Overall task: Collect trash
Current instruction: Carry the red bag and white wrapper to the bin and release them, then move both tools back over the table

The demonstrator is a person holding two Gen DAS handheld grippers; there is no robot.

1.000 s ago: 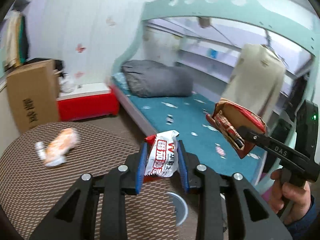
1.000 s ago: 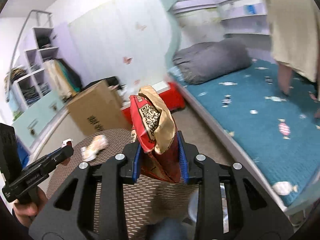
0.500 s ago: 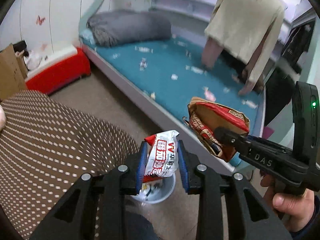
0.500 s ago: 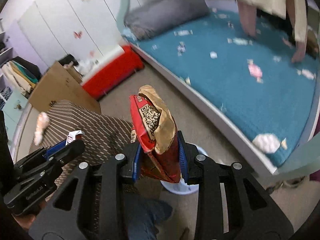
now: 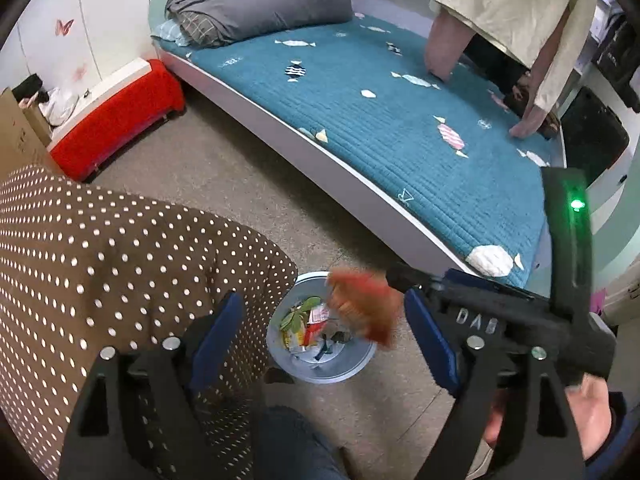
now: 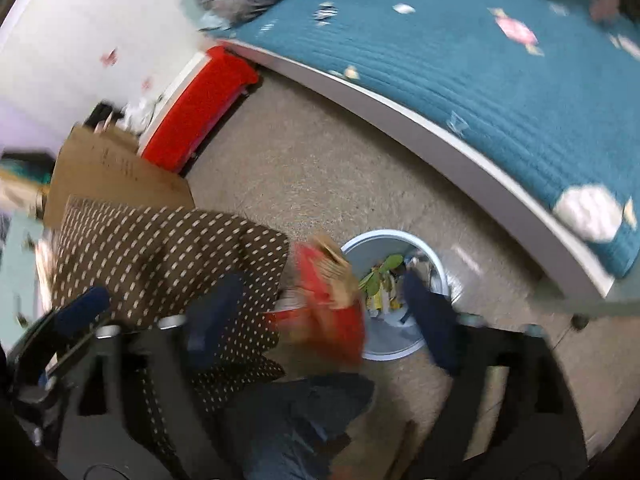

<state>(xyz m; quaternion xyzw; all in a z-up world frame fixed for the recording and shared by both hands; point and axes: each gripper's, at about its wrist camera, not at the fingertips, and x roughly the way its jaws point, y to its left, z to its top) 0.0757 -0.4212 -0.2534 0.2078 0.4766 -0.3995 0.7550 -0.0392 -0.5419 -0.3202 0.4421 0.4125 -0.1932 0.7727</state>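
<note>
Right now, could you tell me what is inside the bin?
The bin holds green leaves and crumpled wrappers. The falling red bag covers part of it; deeper contents are hidden.

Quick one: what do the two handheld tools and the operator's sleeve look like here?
Both tools are matte black with silver bolts and blue pads on the fingers. The right tool has raised "DAS" lettering and an upright black post with a lit green LED. A dark blue sleeve shows at that hand.
</note>
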